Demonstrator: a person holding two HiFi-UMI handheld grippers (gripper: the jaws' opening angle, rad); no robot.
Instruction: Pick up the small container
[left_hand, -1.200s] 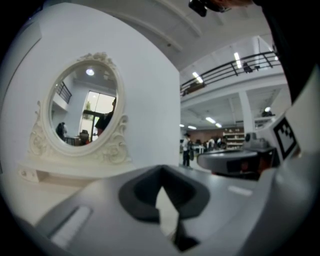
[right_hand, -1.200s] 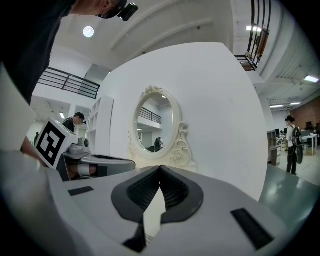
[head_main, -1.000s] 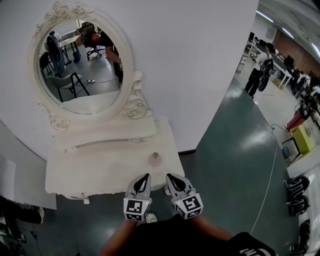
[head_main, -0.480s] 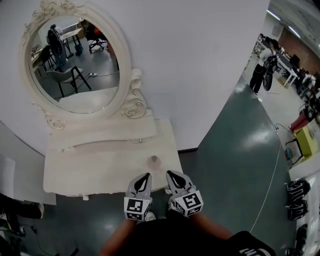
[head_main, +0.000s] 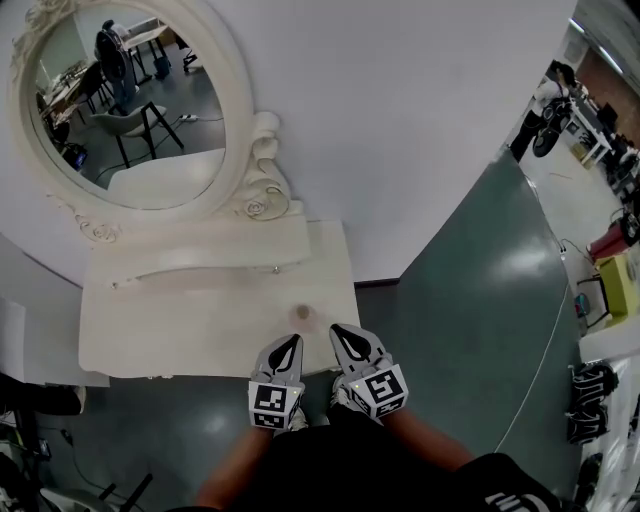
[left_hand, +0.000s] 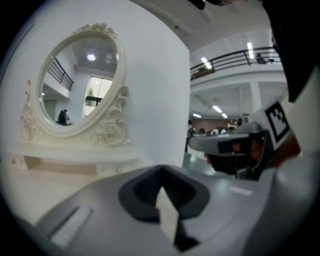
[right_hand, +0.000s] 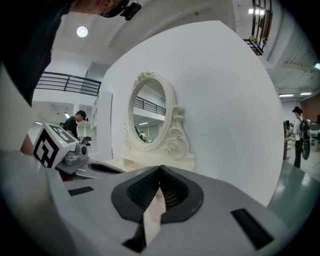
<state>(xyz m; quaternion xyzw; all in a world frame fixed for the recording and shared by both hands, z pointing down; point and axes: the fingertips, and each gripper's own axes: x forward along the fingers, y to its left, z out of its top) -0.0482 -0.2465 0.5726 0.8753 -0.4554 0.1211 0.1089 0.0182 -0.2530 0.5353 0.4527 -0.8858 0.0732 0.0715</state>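
The small round beige container (head_main: 302, 314) sits near the front edge of the cream counter (head_main: 170, 340), closer to the grippers than a second ago (the head view shifted). The left gripper (head_main: 289, 343) and right gripper (head_main: 339, 331) stay clenched and empty.

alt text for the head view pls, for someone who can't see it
Seen from above, the left tongs and right tongs are shut, tips just short of a small container near the front edge of a white vanity. An oval mirror stands behind it against a white wall.
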